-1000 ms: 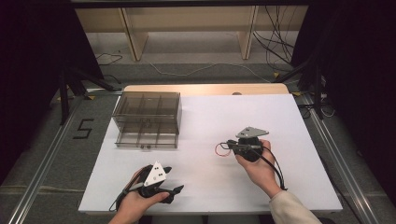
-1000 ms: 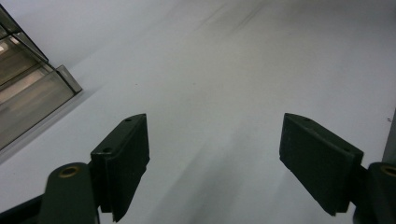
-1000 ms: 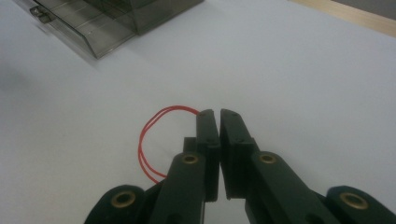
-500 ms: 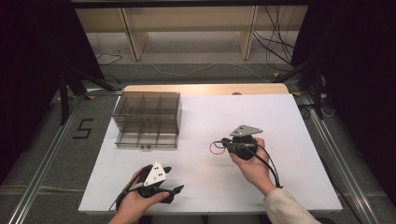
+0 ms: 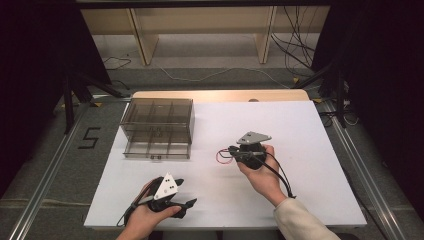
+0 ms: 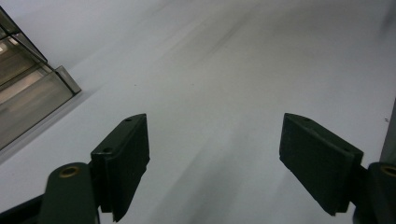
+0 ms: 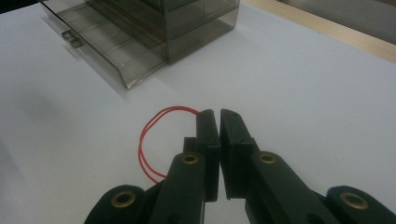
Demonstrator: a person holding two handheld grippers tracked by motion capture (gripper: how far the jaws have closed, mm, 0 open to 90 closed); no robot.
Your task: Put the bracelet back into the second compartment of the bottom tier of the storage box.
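My right gripper (image 5: 231, 151) is over the middle of the white table (image 5: 310, 130), its jaws shut on a thin red wire loop (image 5: 220, 156). In the right gripper view the wire (image 7: 154, 126) curls out to the left of the closed gripper (image 7: 218, 114). A smoky clear drawer box (image 5: 157, 120) stands at the back left, its bottom drawer (image 7: 107, 46) pulled out. My left gripper (image 5: 184, 192) rests near the table's front edge, open, with nothing between its fingers. In the left gripper view that gripper (image 6: 215, 128) points at bare table, with the box's corner (image 6: 28, 88) at the left.
A wooden strip (image 5: 220, 95) runs along the table's far edge. Metal rails (image 5: 45, 175) flank the table on the floor, and a "5" mark (image 5: 89, 137) lies to the left. Cables (image 5: 300, 45) and shelf legs stand behind.
My right gripper has moved a little to the left, carrying the red wire with it. The left gripper has stayed put.
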